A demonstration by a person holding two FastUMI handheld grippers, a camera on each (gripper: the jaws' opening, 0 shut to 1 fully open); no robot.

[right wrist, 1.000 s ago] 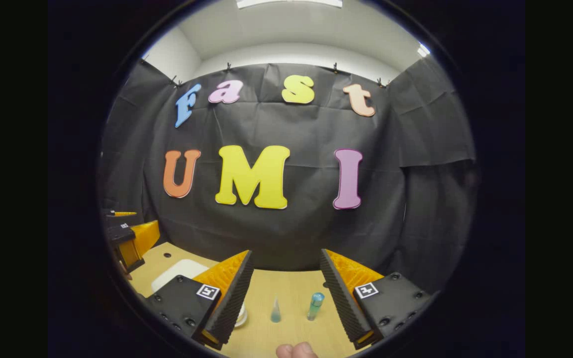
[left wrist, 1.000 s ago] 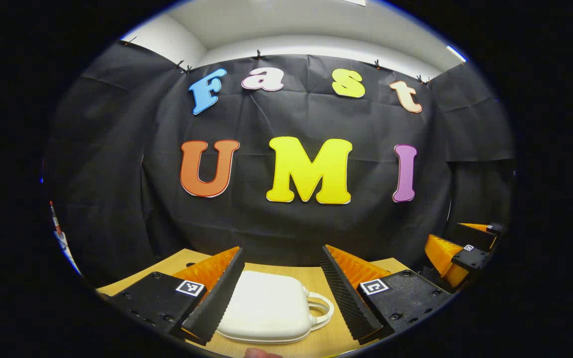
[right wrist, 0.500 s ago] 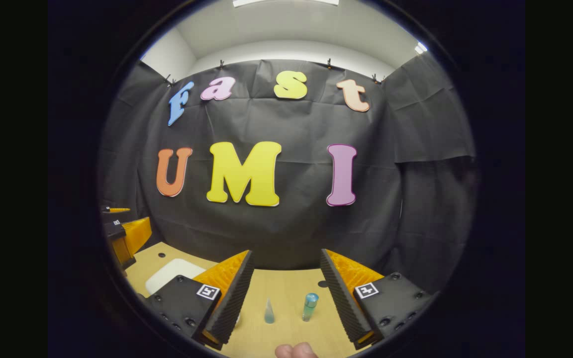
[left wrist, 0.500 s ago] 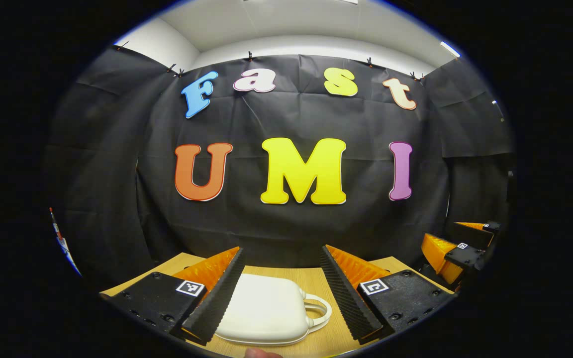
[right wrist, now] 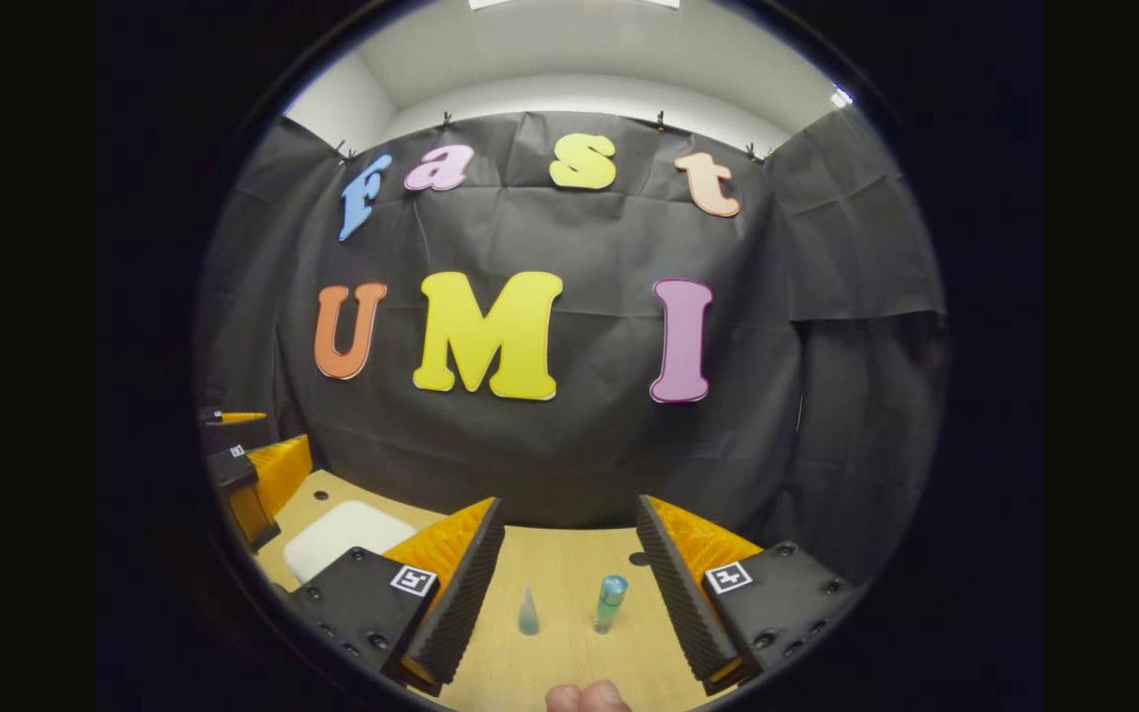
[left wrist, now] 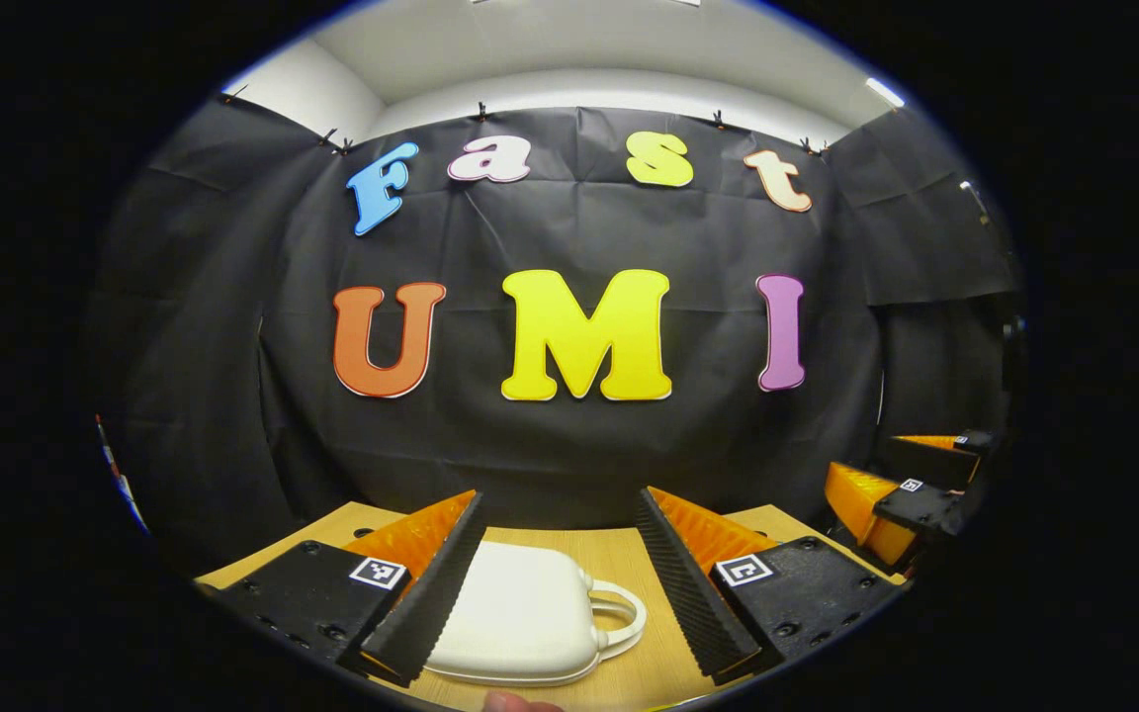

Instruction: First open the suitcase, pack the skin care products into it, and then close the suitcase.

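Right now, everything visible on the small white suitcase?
The small white suitcase is a rounded, smooth hard shell that looks like plastic, lying flat and closed on the light wooden table. A white loop handle sticks out on its right side. It lies ahead of the open left gripper, whose left finger hides its left edge; nothing visibly grips it. In the right gripper view it lies at far left.

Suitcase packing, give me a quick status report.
Left hand-held gripper open, above the closed white suitcase. Right hand-held gripper open, holding nothing. Cone-shaped bottle and teal tube upright on the table, unpacked. Nothing blocking.
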